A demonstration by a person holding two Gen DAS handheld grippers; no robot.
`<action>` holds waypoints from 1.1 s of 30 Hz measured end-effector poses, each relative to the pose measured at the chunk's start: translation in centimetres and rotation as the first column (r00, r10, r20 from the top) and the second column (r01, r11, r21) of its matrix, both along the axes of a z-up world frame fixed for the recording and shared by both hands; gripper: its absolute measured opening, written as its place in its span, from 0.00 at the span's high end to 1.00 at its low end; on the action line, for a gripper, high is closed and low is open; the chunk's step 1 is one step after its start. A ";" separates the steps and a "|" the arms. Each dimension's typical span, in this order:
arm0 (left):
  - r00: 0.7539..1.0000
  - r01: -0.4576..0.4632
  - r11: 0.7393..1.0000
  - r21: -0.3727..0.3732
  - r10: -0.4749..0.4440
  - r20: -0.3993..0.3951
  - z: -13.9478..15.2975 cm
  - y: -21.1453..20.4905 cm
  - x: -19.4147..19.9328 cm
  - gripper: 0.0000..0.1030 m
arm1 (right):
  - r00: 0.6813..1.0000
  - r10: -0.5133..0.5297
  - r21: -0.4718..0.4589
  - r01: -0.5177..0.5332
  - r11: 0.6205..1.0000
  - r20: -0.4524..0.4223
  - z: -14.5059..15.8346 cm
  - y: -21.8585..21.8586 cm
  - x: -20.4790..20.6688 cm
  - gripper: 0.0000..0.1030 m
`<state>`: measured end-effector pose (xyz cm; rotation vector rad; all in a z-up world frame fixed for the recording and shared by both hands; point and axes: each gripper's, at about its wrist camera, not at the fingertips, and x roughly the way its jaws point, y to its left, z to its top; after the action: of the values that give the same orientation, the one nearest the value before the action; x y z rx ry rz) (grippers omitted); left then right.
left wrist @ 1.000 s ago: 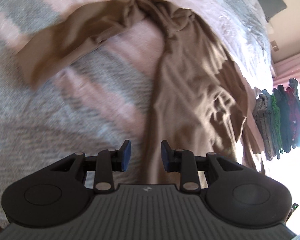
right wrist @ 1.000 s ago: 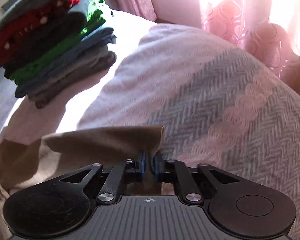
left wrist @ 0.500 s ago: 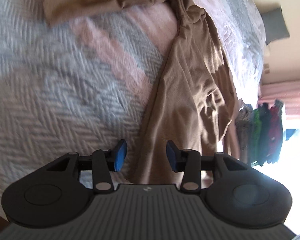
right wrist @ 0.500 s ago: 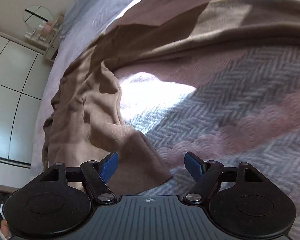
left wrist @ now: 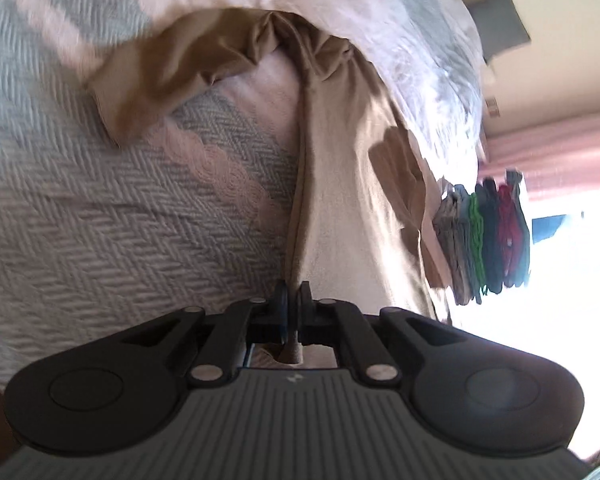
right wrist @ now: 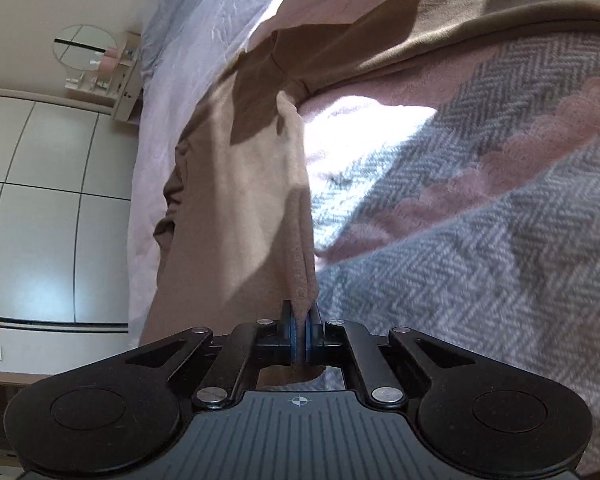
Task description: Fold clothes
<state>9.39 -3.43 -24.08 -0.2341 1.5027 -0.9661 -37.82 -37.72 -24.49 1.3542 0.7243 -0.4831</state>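
A brown long-sleeved garment (left wrist: pixel 352 184) lies spread on the bed, one sleeve (left wrist: pixel 172 76) bent off to the left in the left wrist view. My left gripper (left wrist: pixel 293 296) is shut on the garment's near edge, which runs taut away from the jaws. In the right wrist view the same brown garment (right wrist: pixel 240 200) stretches up from my right gripper (right wrist: pixel 300 320), which is shut on another edge of it. Its other sleeve (right wrist: pixel 480 20) lies across the top right.
A grey and pink herringbone blanket (left wrist: pixel 100 220) covers the bed (right wrist: pixel 480 260). A stack of folded clothes (left wrist: pixel 484 236) sits at the far right of the left view. White wardrobe doors (right wrist: pixel 40 200) and a round mirror (right wrist: pixel 85 47) stand beyond the bed.
Both grippers were open half a second ago, beside the garment's edges. Both have now shut on the brown fabric and pulled it taut.
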 end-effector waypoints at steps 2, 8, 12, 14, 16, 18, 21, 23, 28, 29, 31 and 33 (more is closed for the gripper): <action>0.999 0.044 0.998 0.035 -0.044 0.021 -0.6 -0.2 -0.5 0.99 | 0.999 -0.003 0.006 0.003 1.000 -0.041 -0.4 0.6 -0.2 0.98; 0.990 0.085 0.977 0.194 -0.105 0.092 -4.1 -0.4 -2.3 0.96 | 0.977 -0.006 0.010 0.008 1.000 -0.214 -4.1 1.8 0.3 0.96; 0.949 0.078 0.972 0.224 -0.141 0.283 -1.4 0.0 -0.9 0.80 | 0.955 0.032 -0.147 -0.078 0.986 -0.293 -1.6 2.2 1.0 0.16; 0.933 0.004 0.978 0.211 -0.079 0.350 -0.6 0.5 1.1 0.66 | 0.951 0.017 -0.191 -0.080 0.978 -0.309 -1.0 2.0 1.4 0.16; 0.945 -0.123 0.977 0.171 0.063 0.320 -1.3 1.3 3.7 0.60 | 0.950 -0.007 -0.192 -0.056 0.980 -0.313 -0.9 1.5 1.7 0.16; 0.940 -0.292 0.950 0.112 0.263 0.215 -3.2 2.4 6.5 0.57 | 0.951 -0.028 -0.179 -0.029 0.983 -0.309 -1.3 1.1 2.2 0.16; 0.869 -0.495 0.865 0.075 0.494 0.041 -6.6 3.3 9.8 0.59 | 0.947 -0.040 -0.182 -0.020 0.983 -0.318 -1.8 0.9 3.7 0.16; 0.841 -0.539 0.840 0.055 0.541 -0.021 -8.2 2.8 10.8 0.88 | 0.939 -0.036 -0.192 -0.032 0.981 -0.341 -1.9 0.9 4.6 0.16; 0.870 -0.397 0.913 -0.097 0.408 0.276 -2.7 0.3 14.1 1.00 | 0.922 -0.029 -0.194 -0.051 0.980 -0.386 -2.3 0.5 5.9 0.16; 0.852 -0.367 0.923 -0.119 0.384 0.355 -0.9 0.1 15.0 1.00 | 0.919 -0.031 -0.196 -0.051 0.979 -0.394 -2.4 0.4 6.0 0.16; 0.797 -0.310 0.941 -0.133 0.334 0.504 2.3 0.1 16.8 1.00 | 0.912 -0.035 -0.201 -0.053 0.978 -0.408 -2.5 0.2 6.4 0.16; 0.740 -0.258 0.961 -0.100 0.263 0.618 4.7 0.1 18.6 1.00 | 0.907 -0.039 -0.207 -0.054 0.977 -0.419 -2.7 0.2 7.0 0.16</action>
<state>28.01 -3.36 -19.39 -0.1033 0.8158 -0.7180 -30.85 -37.57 -27.17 1.0508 0.9993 -0.8403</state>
